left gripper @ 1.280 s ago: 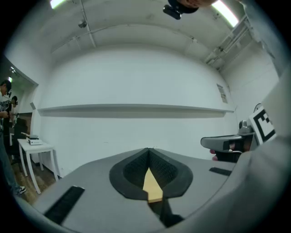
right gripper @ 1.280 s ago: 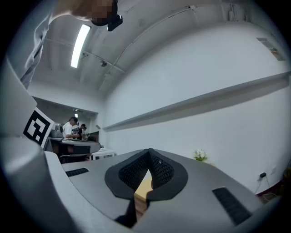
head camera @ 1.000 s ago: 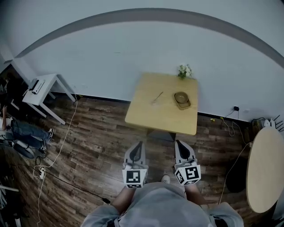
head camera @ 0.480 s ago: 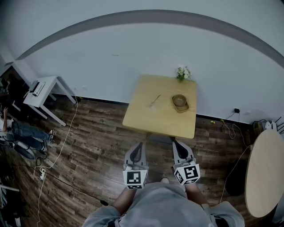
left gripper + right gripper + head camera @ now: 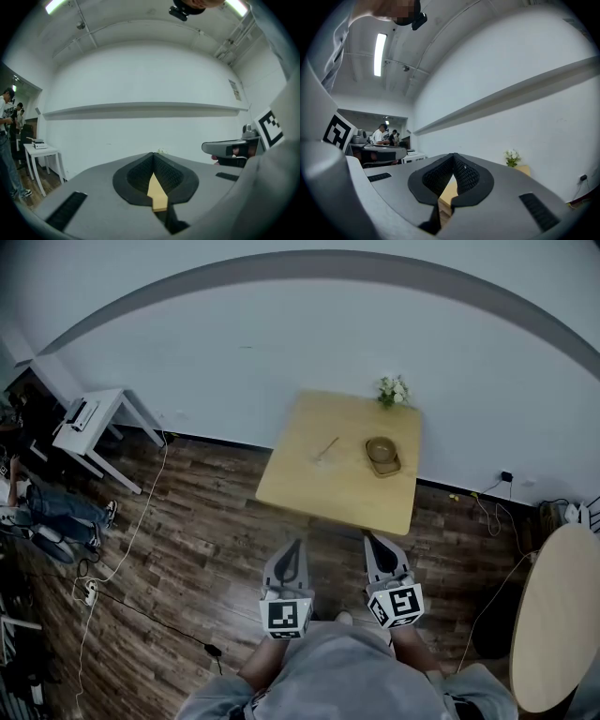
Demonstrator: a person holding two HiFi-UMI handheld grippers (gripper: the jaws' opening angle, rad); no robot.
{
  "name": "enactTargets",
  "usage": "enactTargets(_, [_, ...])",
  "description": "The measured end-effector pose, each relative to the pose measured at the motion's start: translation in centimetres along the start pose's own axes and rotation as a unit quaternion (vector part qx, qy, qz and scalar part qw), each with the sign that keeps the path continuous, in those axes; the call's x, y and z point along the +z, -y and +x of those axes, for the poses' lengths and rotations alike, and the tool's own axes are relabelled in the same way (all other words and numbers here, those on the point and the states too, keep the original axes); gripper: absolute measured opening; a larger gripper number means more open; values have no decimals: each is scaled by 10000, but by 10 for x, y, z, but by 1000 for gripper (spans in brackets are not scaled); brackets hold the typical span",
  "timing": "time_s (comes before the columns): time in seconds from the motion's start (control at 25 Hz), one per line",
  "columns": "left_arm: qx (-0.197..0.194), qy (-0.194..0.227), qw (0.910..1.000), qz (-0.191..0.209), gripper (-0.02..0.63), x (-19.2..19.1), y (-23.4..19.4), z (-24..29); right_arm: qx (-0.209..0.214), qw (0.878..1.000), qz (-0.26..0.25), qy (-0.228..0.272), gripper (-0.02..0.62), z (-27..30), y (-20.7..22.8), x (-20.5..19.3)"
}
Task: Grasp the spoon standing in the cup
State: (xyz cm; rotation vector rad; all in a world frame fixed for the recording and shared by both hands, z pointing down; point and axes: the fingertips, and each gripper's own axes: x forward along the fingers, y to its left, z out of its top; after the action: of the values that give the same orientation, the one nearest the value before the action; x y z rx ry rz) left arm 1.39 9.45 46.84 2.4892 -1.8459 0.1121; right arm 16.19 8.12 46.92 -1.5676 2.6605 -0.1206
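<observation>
A square wooden table (image 5: 319,493) stands against the white wall ahead. On it a thin, pale spoon (image 5: 327,448) slants up; the cup under it is too small to make out. A brown bowl on a small tray (image 5: 382,454) sits to the spoon's right. My left gripper (image 5: 295,545) and right gripper (image 5: 371,538) hang side by side over the floor, short of the table's near edge. Both are shut with nothing between the pads. In the left gripper view the left gripper (image 5: 153,155) points at the table; in the right gripper view the right gripper (image 5: 453,155) does too.
A small pot of white flowers (image 5: 392,390) stands at the table's back edge. A white side table (image 5: 94,413) is at the far left, with a person's legs (image 5: 56,512) and a floor cable (image 5: 131,540) nearby. A round table (image 5: 553,615) is at the right.
The head view has shifted slightly, so the table sits a little differently in frame. Both grippers stay shut in the same low position.
</observation>
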Motion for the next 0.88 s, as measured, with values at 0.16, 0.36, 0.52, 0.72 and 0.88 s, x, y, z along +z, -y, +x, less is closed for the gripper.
enactTargets(0.16, [-43,-143,9999,-12,2,-8,2,5,2,9999,55,-95,-2,5,6,-7])
enactTargets(0.36, [-99,-181,9998,-66,2,-16,-10,20,-53,9999,42,-140,-2,23,10,-12])
enactTargets(0.52, [-262,-12,9996,-52,2,-4,-22,42,-161,9998,-18,-106,-2,46,14,-8])
enactTargets(0.72, [-459,99,9989,-90,2,2,-45,75,-332,9993,-57,-137,-2,83,22,-9])
enactTargets(0.88, [-506,215,9984,-142,2,8,-71,103,-475,9987,-95,-161,-2,114,27,-7])
